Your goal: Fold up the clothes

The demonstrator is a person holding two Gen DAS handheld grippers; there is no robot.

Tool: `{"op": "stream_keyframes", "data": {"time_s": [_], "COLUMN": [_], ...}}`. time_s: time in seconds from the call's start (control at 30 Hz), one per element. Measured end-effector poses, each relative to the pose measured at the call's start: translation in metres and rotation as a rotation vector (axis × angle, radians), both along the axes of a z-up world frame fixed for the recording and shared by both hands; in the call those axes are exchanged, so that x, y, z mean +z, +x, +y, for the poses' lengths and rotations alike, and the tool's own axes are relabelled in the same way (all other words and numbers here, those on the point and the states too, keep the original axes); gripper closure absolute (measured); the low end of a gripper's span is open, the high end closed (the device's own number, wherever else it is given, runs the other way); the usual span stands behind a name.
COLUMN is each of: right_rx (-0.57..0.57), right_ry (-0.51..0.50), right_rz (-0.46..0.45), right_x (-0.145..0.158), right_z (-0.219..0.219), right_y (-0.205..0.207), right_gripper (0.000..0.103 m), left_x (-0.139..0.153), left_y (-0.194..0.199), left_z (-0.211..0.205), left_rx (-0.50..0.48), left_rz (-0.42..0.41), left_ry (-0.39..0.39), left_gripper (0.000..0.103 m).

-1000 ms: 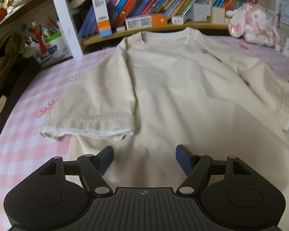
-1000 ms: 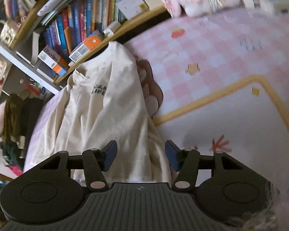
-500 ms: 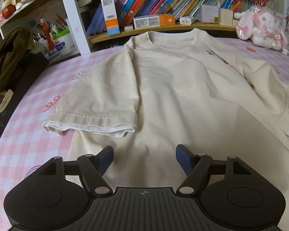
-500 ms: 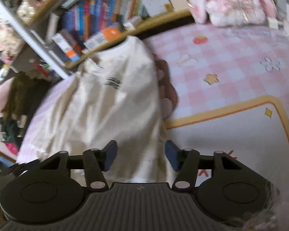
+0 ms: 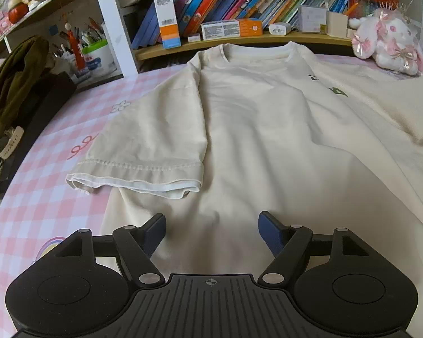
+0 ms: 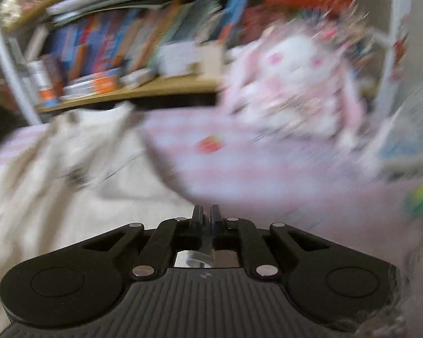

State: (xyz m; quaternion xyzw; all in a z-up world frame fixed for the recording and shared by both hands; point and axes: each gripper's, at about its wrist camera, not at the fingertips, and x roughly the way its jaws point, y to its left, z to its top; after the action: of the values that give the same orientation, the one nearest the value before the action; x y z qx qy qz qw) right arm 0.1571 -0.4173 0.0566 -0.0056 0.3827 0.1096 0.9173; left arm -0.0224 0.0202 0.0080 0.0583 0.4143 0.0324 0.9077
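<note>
Cream cotton T-shirt [image 5: 268, 146] lying flat for folding; left gripper [image 5: 212, 229] hovering wide, right gripper [image 6: 207, 215] closing empty.

pink checked tablecloth [image 5: 42, 186] lies bare left of the shirt [image 5: 268, 140]; bookshelf [image 5: 239, 40] blocks behind.

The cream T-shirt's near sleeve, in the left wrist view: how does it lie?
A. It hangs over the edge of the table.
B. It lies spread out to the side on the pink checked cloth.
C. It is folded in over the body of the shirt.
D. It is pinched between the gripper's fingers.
B: the sleeve lies flat beside the T-shirt, hem resting on the pink checked cloth, clear of the open left gripper.
</note>
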Motion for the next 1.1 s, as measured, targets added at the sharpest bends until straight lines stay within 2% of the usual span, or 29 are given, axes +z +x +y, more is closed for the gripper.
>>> {"op": "stream_keyframes", "data": {"time_s": [0.1,0.2,0.47,0.57,0.6,0.63,0.8,0.83,0.87,0.9,0.93,0.97,1.1], "right_rx": [-0.036,-0.064,-0.087,-0.085,-0.087,-0.091,-0.122,-0.129,-0.119,-0.089,-0.058,-0.027,0.097], "right_ry": [-0.095,-0.173,-0.237,-0.285,-0.313,-0.339,-0.292,-0.259,-0.198,-0.143,-0.097,-0.100,-0.115], "right_rz": [-0.035,-0.027,0.033,0.029,0.020,0.016,0.056,0.052,0.057,0.057,0.057,0.055,0.045], "right_x": [-0.002,-0.012,-0.045,-0.055,-0.057,-0.059,-0.057,-0.053,-0.048,-0.044,-0.039,-0.038,-0.034], "right_z": [-0.017,-0.026,-0.025,-0.019,-0.017,-0.015,-0.023,-0.025,-0.026,-0.025,-0.024,-0.017,0.008], "right_y": [0.026,0.045,0.065,0.073,0.076,0.080,0.095,0.094,0.090,0.086,0.081,0.080,0.074], "right_gripper": [0.098,0.098,0.098,0.098,0.103,0.103,0.102,0.100,0.091,0.070,0.061,0.055,0.052], "left_x": [0.000,0.000,0.000,0.001,0.001,0.001,0.002,0.002,0.003,0.003,0.005,0.007,0.012], "left_y": [0.000,0.001,0.003,0.004,0.005,0.006,0.007,0.007,0.006,0.006,0.005,0.006,0.011], "left_z": [0.000,-0.001,0.001,0.000,-0.001,-0.002,-0.005,-0.005,-0.004,-0.003,-0.001,0.002,0.010], "left_rx": [0.005,0.006,-0.006,-0.018,-0.019,-0.017,-0.021,-0.027,-0.029,-0.029,-0.026,-0.019,0.012], "left_rz": [0.001,0.004,0.013,0.022,0.026,0.031,0.048,0.047,0.046,0.043,0.033,0.021,0.003], "left_ry": [0.000,0.004,0.013,0.023,0.024,0.023,0.023,0.028,0.034,0.041,0.047,0.045,0.046], "left_gripper": [0.028,0.028,0.028,0.028,0.028,0.028,0.029,0.029,0.029,0.029,0.029,0.029,0.029]}}
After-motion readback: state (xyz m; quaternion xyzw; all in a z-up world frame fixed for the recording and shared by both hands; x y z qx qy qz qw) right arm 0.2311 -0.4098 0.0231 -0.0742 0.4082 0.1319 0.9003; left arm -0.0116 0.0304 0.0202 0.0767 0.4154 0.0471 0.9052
